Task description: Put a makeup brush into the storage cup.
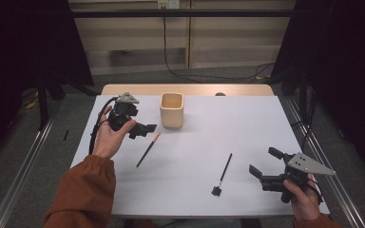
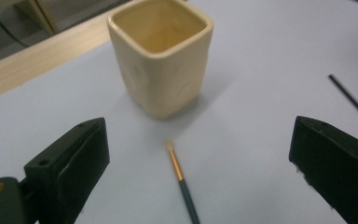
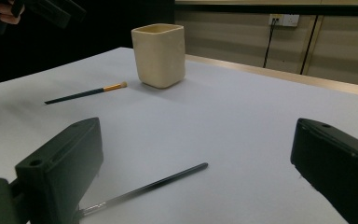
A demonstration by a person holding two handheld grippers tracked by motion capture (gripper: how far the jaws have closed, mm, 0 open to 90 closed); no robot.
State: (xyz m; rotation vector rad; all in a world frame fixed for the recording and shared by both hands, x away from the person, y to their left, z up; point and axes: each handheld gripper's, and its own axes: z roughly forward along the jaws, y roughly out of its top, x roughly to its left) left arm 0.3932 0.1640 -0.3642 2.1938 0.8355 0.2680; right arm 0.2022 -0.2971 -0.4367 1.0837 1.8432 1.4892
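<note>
Nothing is in the cup yet. The cream square cup point(image 1: 172, 109) stands empty at about 12 o'clock of the table point(image 1: 247, 118), and both brushes lie flat on the white top, so by my reading the whole job of loading them in is left.

The left tongs point(image 1: 148, 128) hover just above the table at 10 o'clock, jaws spread wide and holding nothing, lined up over the small paintbrush point(image 2: 182, 178). That one has a dark handle, a gold ferrule and a pale tuft, with the tip pointing toward the cup and stopping just short of it.

Down at 4 o'clock, the right tongs point(image 1: 264, 164) are spread and empty too. The second brush point(image 1: 223, 173), slim and black with a blocky head at its near end, lies at 5 o'clock, near those tongs but apart from them.
</note>
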